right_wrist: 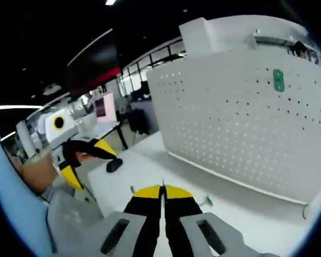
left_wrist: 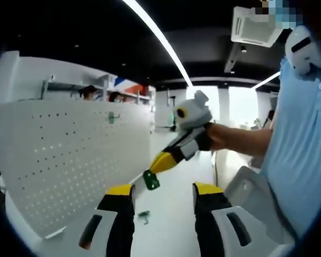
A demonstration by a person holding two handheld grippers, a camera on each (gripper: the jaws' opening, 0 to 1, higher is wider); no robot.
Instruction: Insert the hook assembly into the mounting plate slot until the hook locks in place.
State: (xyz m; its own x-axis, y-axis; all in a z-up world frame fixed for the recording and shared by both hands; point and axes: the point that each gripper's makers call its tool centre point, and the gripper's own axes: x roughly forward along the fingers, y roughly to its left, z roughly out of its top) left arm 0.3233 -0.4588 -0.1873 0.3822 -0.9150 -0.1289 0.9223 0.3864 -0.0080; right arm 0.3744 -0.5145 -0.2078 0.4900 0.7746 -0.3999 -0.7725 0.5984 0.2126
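Here the right gripper (left_wrist: 151, 179) reaches in from the right of the left gripper view, jaws clamped on a small green hook (left_wrist: 152, 181), close to the white pegboard (left_wrist: 69, 160). A second green piece (left_wrist: 144, 216) lies on the table (left_wrist: 171, 214) between the left gripper's (left_wrist: 163, 195) jaws, which stand apart. A green mount (right_wrist: 278, 80) sits high on the pegboard. No readable writing. In the right gripper view the jaws meet; the hook itself is not discernible there.
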